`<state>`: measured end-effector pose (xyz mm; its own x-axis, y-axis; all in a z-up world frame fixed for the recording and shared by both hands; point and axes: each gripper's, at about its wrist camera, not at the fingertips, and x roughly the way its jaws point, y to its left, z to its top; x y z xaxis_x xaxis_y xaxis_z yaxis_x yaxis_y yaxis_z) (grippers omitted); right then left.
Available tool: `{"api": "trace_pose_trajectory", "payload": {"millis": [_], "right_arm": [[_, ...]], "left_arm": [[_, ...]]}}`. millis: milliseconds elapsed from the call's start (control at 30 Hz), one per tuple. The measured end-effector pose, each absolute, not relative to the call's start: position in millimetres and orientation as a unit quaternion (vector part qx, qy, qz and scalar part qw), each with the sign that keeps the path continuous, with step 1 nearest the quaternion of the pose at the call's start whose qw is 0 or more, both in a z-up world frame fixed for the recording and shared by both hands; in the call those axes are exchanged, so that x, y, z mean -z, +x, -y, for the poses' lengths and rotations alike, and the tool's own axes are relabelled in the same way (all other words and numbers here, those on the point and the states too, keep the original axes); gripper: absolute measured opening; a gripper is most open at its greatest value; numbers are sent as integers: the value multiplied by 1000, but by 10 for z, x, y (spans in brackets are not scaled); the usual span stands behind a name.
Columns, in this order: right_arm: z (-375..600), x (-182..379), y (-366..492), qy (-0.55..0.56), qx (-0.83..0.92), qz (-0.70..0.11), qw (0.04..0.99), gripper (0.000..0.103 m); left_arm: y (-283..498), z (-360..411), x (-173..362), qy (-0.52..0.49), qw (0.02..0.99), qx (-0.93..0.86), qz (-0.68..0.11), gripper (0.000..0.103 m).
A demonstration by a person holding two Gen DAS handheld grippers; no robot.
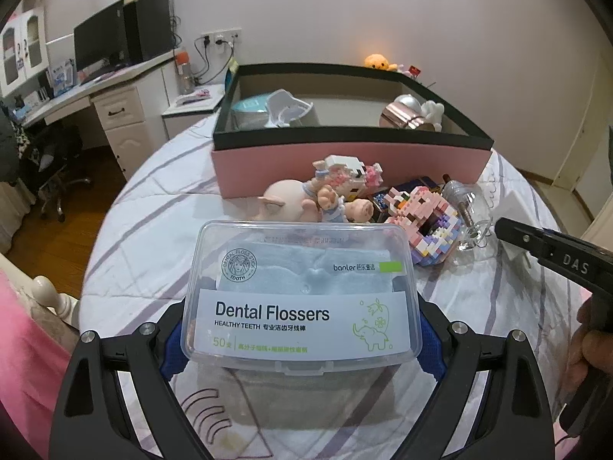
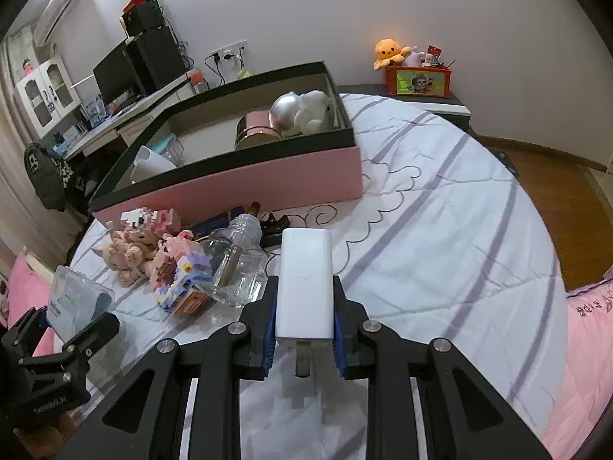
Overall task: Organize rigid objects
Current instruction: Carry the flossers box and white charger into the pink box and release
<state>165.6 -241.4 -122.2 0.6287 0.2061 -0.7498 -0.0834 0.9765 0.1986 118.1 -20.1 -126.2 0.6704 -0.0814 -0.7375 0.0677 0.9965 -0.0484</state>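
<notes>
My left gripper [image 1: 300,287] is shut on a clear plastic box of dental flossers [image 1: 302,318], held above the striped bedspread; its blue pads [image 1: 174,345] press on both sides. In the right wrist view my right gripper [image 2: 305,295] is shut on a white plug-in charger [image 2: 306,264] whose prongs point back toward the camera. Ahead lies a pile of pig figures [image 1: 295,199], a pink brick model [image 1: 425,222] and a clear glass bottle [image 1: 467,207]. Behind the pile stands an open pink box with a dark rim [image 1: 345,157] holding a silver ball, a pink tin, a white plush and containers.
The bed's edge curves around, with wood floor [image 2: 555,199] to the right and a desk with a monitor [image 1: 99,46] to the left. A nightstand carries an orange plush [image 2: 387,51] and a red bin. Pink bedding [image 2: 582,345] lies at the near corners.
</notes>
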Motion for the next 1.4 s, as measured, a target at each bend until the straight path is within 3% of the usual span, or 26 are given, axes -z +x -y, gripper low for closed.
{"api": "trace_pose_trajectory", "payload": {"millis": [367,767,1100,1400], "right_arm": [[2301,890,1646,62,-109,-393,911,24],[2060,408,2549,34,-142,-350,925,24],[1897,681,3369,20,-148,-389,909,24],[1859,894,3634,11,-144,-417,897,24]], "left_arm": [[1219,115,947,-15,927,42,-373,93],[2211,87,336,-21,950,45,-309,93],[3096,278,513,-11,937,48,-345,93],[3399,352,757,1,921,48,-386,93]]}}
